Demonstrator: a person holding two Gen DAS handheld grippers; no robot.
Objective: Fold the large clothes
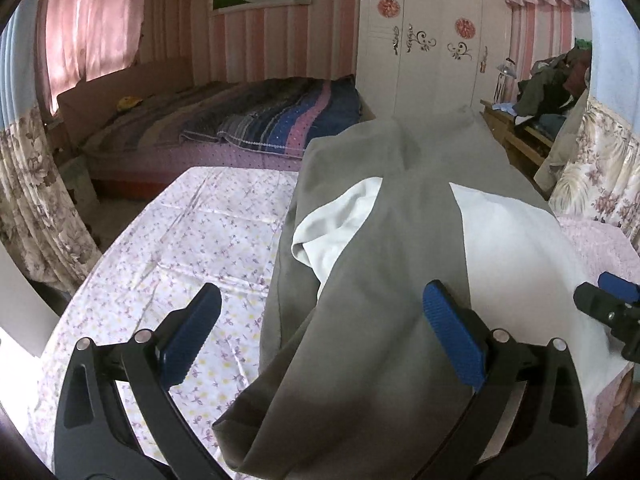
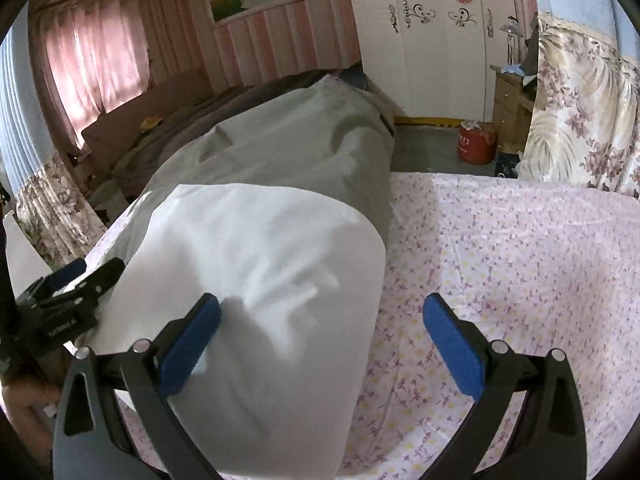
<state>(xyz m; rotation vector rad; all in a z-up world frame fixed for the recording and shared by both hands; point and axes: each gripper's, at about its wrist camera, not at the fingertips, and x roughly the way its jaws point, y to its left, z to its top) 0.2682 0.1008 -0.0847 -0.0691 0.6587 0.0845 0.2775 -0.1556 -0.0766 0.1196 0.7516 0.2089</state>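
Left gripper (image 1: 322, 334): jaws spread wide, nothing pinched. Between the jaws and running ahead of them lies the grey garment (image 1: 360, 240), lengthwise on the tabletop (image 1: 192, 248), which carries a white cloth with small purple flowers. The grey fabric passes under and between both blue pads; whether the pads touch it cannot be told. A white lining (image 1: 336, 224) shows just ahead of the jaws, left of centre, and a broader white part spreads past the right jaw. A loose grey corner droops close below the jaws.

Right gripper (image 2: 322, 334): jaws spread as well, holding nothing. The white section of the garment (image 2: 256, 280) lies between the jaws towards the left pad, its edge curving down the middle of the gap; the grey garment (image 2: 304, 140) continues beyond it. Ahead of the right jaw only the flowered cover of the tabletop (image 2: 520, 260) shows.

Each gripper shows in the other's view: the right gripper (image 1: 612, 312) off beyond the left one's right jaw, the left gripper (image 2: 68, 296) beyond the right one's left jaw, at the garment's edge.

Far ahead of both jaws: a bed (image 1: 224, 124) with a striped blanket, a white wardrobe (image 1: 432, 40), pink curtains (image 1: 92, 28). A red container (image 2: 476, 142) stands on the floor ahead of the right jaws.
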